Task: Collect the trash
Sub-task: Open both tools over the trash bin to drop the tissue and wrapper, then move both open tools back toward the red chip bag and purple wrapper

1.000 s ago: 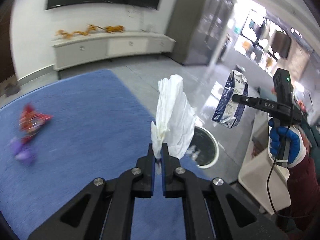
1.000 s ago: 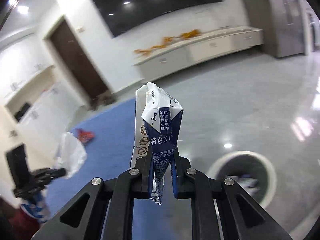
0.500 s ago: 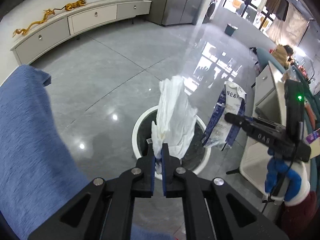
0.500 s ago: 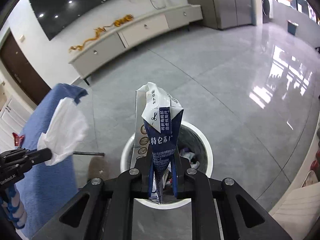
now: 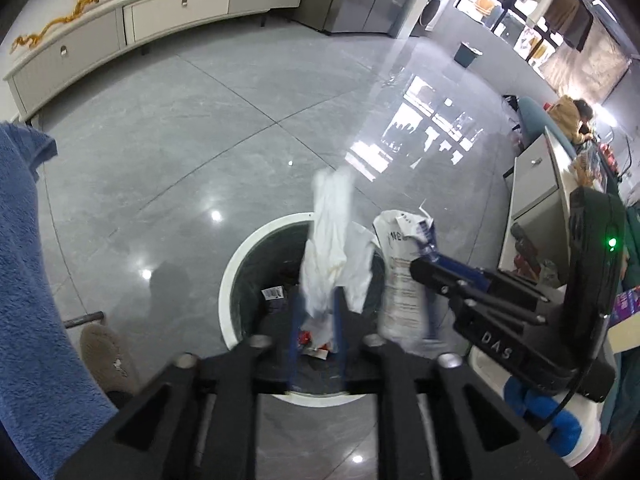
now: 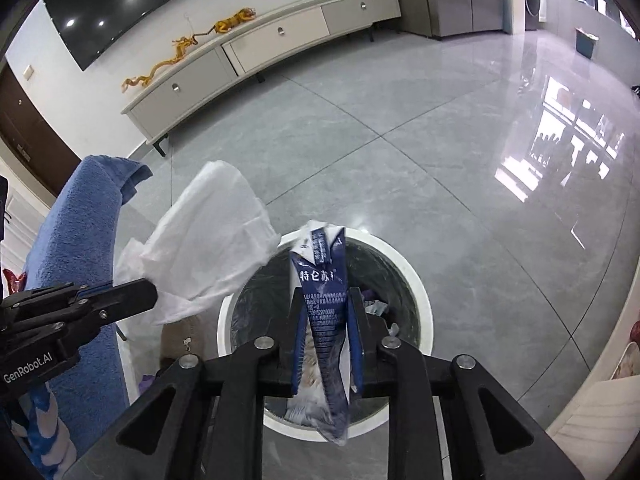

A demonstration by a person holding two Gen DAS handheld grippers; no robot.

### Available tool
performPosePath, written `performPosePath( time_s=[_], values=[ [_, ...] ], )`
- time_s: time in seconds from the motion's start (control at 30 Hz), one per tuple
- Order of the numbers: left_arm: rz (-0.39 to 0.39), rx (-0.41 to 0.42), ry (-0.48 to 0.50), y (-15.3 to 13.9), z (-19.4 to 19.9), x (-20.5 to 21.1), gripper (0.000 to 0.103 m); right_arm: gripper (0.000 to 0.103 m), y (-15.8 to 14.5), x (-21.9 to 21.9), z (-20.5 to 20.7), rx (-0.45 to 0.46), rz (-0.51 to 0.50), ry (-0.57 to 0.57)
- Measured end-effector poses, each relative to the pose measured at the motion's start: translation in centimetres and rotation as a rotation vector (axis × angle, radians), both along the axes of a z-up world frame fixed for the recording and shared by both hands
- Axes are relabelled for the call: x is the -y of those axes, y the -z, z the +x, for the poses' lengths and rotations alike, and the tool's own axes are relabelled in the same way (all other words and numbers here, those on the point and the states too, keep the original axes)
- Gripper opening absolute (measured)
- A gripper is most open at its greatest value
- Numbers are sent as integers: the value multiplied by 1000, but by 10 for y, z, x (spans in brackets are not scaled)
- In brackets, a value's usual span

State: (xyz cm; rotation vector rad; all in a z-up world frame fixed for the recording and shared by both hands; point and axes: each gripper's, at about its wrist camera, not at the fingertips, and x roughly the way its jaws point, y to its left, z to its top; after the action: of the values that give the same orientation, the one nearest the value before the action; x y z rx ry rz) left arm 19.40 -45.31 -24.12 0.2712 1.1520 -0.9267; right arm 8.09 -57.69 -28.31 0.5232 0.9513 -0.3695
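Observation:
A round white-rimmed trash bin (image 5: 230, 280) (image 6: 416, 280) stands on the grey floor with several scraps inside. My left gripper (image 5: 316, 320) hangs over it with its jaws parted; a white tissue (image 5: 332, 248) (image 6: 208, 248) sits loose between the fingers. My right gripper (image 6: 326, 320), also seen from the side in the left wrist view (image 5: 424, 276), is over the bin with its jaws parted around a blue and white milk carton (image 6: 322, 304) (image 5: 400, 280) that slips down.
A blue towel-covered surface (image 5: 24, 280) (image 6: 84, 232) lies at the left. A brown slipper (image 5: 104, 352) rests by the bin. A white low cabinet (image 5: 160, 12) runs along the far wall. A white table (image 5: 536, 184) stands at the right.
Both grippers have moved from the blue surface over to the bin and lowered. Both have opened their jaws, loosening the tissue and the carton.

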Motion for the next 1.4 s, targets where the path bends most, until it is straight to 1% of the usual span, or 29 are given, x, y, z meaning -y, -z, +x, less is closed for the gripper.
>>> performPosePath(
  time_s=[0.03,0.07,0.13,0.2,0.33,0.47,0.57,0.6,0.63,0.7,0.8,0.87,0.93,0.97,1.03,1.07,1.17,1.23,1.33,1.4],
  values=[
    [-4,-1,-8,0,0,0,42,23,2,-1,0,-3,0,1],
    [-15,2,-12,-1,0,-3,47,24,2,-1,2,-2,2,2],
    [-30,-3,-15,-3,-1,-7,47,30,2,-1,1,4,6,4],
    [-41,4,-21,-8,-1,-12,47,31,2,-1,-1,6,0,10],
    [-56,52,-42,-21,-6,-25,47,33,-6,0,-10,26,-15,27],
    [-76,144,-77,-46,-18,-45,47,37,-25,-4,-20,60,-48,47],
    [-70,227,-108,-65,-29,-63,47,40,-43,-10,-28,89,-84,61],
    [-62,252,-121,-71,-33,-69,48,43,-49,-13,-31,97,-99,61],
    [-64,267,-125,-76,-36,-73,48,47,-58,-19,-34,112,-120,58],
    [-59,318,-141,-89,-46,-85,48,50,-70,-28,-39,131,-146,52],
    [-62,370,-163,-105,-57,-107,48,58,-90,-47,-47,168,-186,36],
    [-62,404,-175,-115,-65,-120,48,61,-101,-58,-49,188,-207,25],
    [-56,445,-189,-124,-72,-136,50,73,-113,-73,-52,212,-234,8],
    [-58,466,-200,-130,-76,-147,53,75,-117,-78,-53,219,-245,2],
    [-59,490,-222,-136,-81,-164,55,81,-129,-93,-55,240,-274,-17],
    [-61,506,-236,-141,-84,-176,55,82,-134,-100,-55,248,-286,-24],
    [-83,517,-266,-151,-90,-200,55,86,-146,-118,-57,279,-296,-51],
    [-83,545,-288,-155,-95,-220,55,93,-153,-130,-58,298,-303,-71],
    [-87,589,-325,-163,-102,-246,56,95,-165,-151,-60,324,-316,-100],
    [-88,627,-357,-168,-105,-265,59,97,-174,-168,-63,346,-327,-117]
  ],
)
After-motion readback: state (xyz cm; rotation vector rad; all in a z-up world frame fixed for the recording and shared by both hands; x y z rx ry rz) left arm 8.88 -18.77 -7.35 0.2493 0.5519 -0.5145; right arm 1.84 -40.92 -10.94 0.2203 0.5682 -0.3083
